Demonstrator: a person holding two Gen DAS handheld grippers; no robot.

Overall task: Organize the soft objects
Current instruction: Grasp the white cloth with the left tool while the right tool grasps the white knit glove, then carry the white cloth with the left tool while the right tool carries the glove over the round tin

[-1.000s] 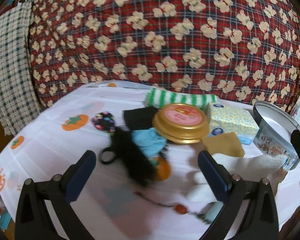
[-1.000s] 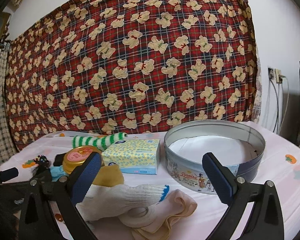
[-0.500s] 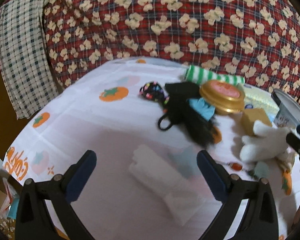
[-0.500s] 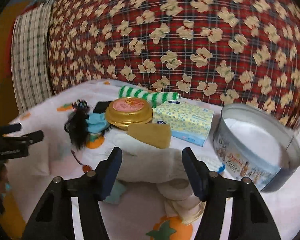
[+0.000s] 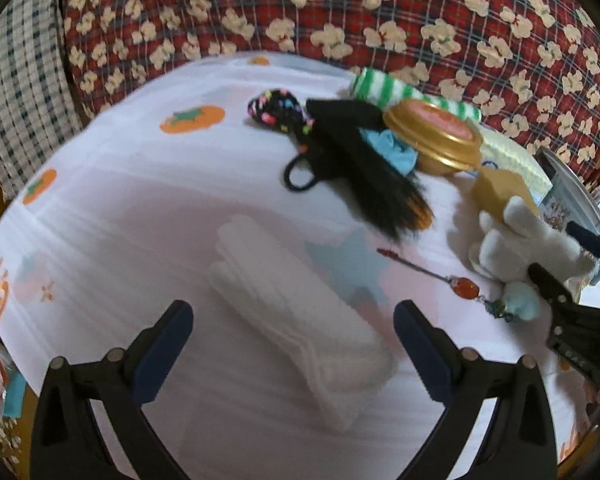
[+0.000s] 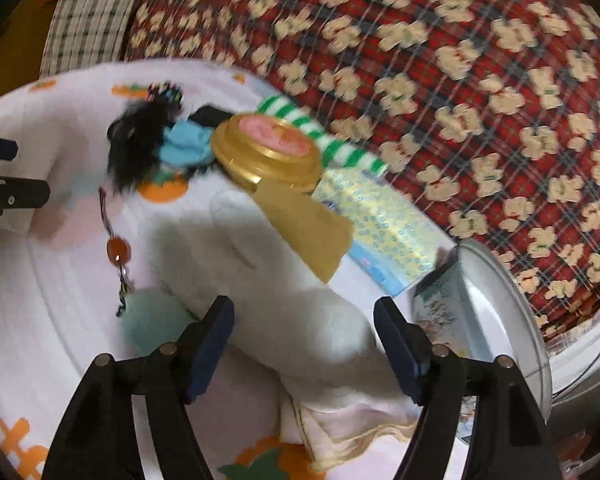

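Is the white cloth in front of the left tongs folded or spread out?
Folded: the white cloth lies as a compact oblong stack with layered edges showing.

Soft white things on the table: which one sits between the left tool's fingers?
The folded white cloth, flat and layered, lies between the open left tool. The white glove lies off to the right instead.

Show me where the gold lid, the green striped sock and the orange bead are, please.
gold lid [image 5: 436, 128]: left wrist view, on its pink top.
green striped sock [image 6: 332, 148]: right wrist view, on the middle of its striped length.
orange bead [image 6: 118, 249]: right wrist view, on the bead's rounded face.
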